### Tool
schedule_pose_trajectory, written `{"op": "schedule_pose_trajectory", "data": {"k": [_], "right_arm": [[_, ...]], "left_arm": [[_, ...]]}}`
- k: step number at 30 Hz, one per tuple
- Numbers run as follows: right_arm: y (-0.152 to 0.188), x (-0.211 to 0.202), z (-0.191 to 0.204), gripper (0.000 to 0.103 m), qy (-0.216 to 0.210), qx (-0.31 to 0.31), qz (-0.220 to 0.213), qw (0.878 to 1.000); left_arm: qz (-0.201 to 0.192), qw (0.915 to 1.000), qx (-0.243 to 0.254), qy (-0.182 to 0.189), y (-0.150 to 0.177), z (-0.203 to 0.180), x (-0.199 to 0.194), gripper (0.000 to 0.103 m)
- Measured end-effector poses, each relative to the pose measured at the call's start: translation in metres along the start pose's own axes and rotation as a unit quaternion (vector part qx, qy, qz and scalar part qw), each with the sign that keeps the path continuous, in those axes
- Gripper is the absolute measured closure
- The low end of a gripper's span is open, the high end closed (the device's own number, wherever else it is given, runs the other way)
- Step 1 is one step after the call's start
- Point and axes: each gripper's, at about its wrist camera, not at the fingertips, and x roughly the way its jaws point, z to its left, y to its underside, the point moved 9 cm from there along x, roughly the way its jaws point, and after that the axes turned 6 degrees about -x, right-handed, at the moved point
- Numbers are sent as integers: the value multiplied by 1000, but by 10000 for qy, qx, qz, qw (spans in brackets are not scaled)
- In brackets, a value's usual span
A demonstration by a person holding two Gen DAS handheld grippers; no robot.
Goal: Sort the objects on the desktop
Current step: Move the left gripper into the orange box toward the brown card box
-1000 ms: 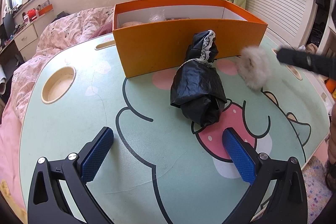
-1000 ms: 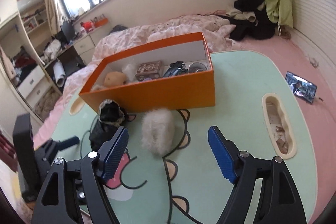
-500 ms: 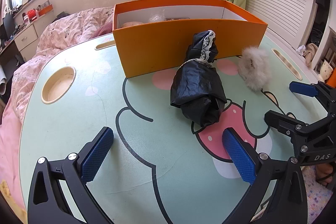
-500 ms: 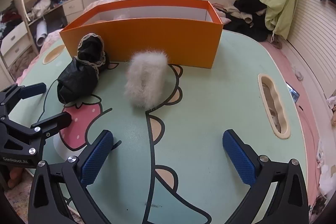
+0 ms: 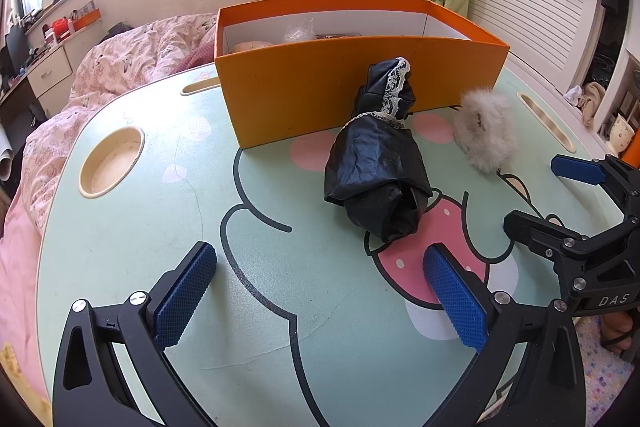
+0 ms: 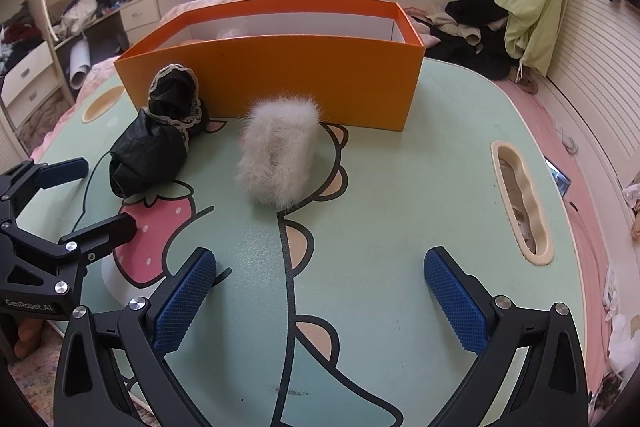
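An orange box (image 5: 360,87) (image 6: 280,79) stands at the back of the pale green cartoon table (image 5: 160,227) (image 6: 400,195), with a few small items partly visible inside. A black lace-trimmed cloth bundle (image 5: 380,167) (image 6: 156,143) lies in front of it. Beside that sits a white fluffy item (image 5: 486,131) (image 6: 280,151). My left gripper (image 5: 320,291) is open near the front edge, empty, short of the bundle. My right gripper (image 6: 320,299) is open and empty, short of the fluffy item. Each gripper shows in the other's view (image 5: 560,195) (image 6: 84,195).
A round recess (image 5: 112,161) is sunk in the table at left, a long slot (image 6: 520,203) at right. A pink quilted bed (image 5: 100,79) lies behind the table. Drawers and shelves stand left; clothes hang at the right wall.
The right gripper let go of the fluffy item, opened wide and dropped back to the table's front edge. The fluffy item now rests on the table. The left gripper stayed still.
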Motion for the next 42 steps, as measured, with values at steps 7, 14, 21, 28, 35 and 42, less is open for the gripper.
{"op": "schedule_pose_trajectory", "data": {"k": [7,14,21,28,35,42], "right_arm": [[0,0,0,0,6,-2,-9,10000],[0,0,0,0,4,0,-16,10000],[0,-1,1,0,6,3,-29,10000],[1,-1,1,0,6,1,-28,10000],[1,-1,1,0,4,-4,-29,10000],[0,-4,7,0,8,-17,-38,10000]], "left_arm": [[1,10000,4,7,0,0,0,0],[16,9999,87,55,2,-1,-2,0],[-11,9992,112,-373,-3,7,-9,0],[-665,9975,147,-202,-42,9,-56,0],[-715,9972,49,195,-109,9,-58,4],[33,9987,72,495,-161,-3,-4,27]]}}
